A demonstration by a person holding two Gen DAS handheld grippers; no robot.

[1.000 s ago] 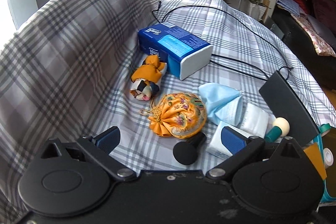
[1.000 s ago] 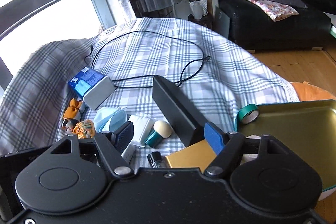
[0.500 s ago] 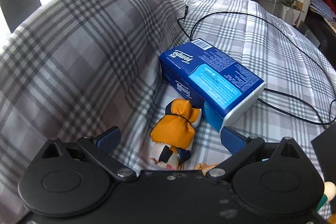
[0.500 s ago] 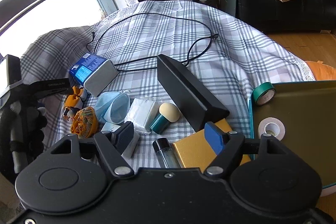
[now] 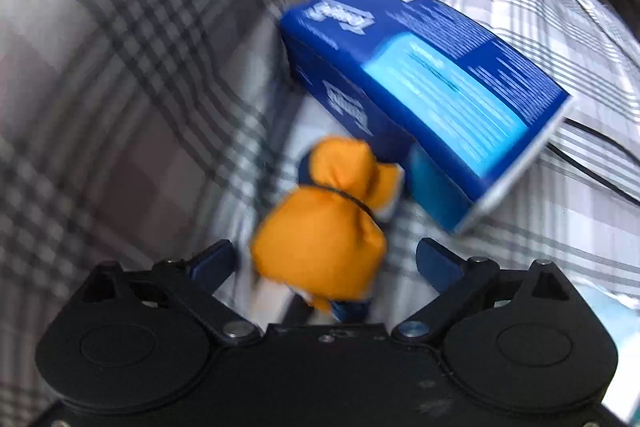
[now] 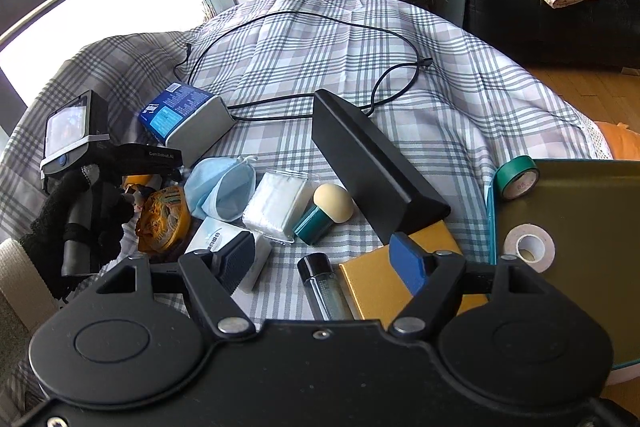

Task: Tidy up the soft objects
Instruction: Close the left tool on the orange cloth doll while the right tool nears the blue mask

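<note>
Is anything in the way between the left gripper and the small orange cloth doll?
Nothing visible. The orange cloth doll already lies between the closing fingers of the left gripper, pads not touching yet. The blue tissue pack sits just beyond the doll, outside the gap.

So the left gripper (image 5: 324, 259) swung away from the orange pouch (image 6: 164, 215) and dropped toward the little orange doll (image 5: 320, 239) by the blue tissue pack (image 5: 420, 99); doll's now between its closing fingers (image 5: 212, 259).
</note>
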